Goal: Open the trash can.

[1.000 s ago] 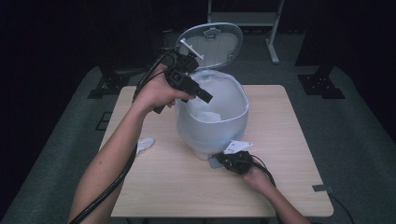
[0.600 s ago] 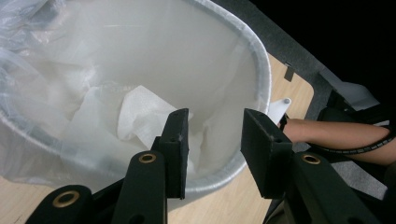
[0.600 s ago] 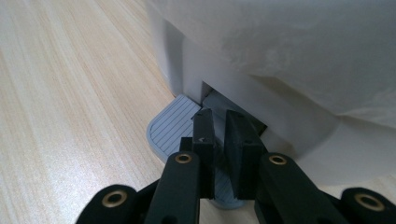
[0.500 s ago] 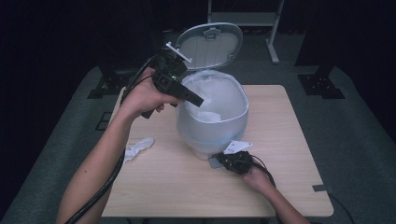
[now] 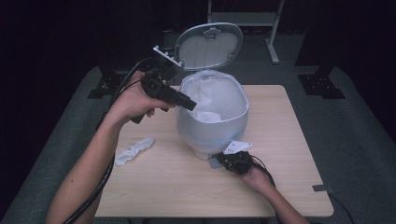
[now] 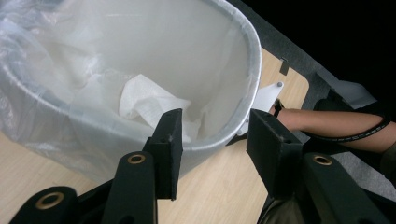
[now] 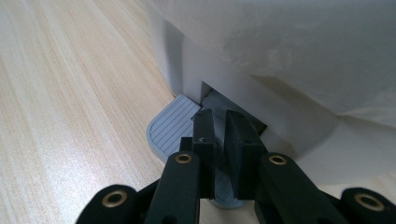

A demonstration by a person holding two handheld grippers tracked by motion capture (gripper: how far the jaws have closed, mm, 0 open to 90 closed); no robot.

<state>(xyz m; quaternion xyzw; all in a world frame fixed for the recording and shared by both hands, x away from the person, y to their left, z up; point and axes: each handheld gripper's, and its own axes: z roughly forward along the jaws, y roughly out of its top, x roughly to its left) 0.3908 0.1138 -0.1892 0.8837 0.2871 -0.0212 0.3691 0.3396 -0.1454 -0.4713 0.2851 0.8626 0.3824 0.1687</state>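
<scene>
A pale pedal bin [image 5: 212,133] lined with a clear bag stands mid-table, its lid [image 5: 210,46] tipped up. A crumpled white tissue [image 6: 149,102] lies inside the bin [image 6: 254,70]. My left gripper [image 5: 189,103] hovers at the bin's left rim, pointing toward it. Its jaws have just been opening, and in the left gripper view the left gripper [image 6: 212,135] has nothing between its pads. My right gripper [image 7: 219,126] is shut and rests on the grey ribbed pedal [image 7: 170,126] at the foot of the bin [image 7: 280,70]. From above, the right gripper [image 5: 224,161] sits at the bin's front.
A second crumpled tissue [image 5: 134,150] lies on the wooden table [image 5: 289,140] left of the bin, below my left forearm. Dark floor and stand legs surround the table.
My left hand has drawn back leftward from over the bin's opening to its left rim, uncovering the tissue on the table. The right gripper has stayed on the pedal.
</scene>
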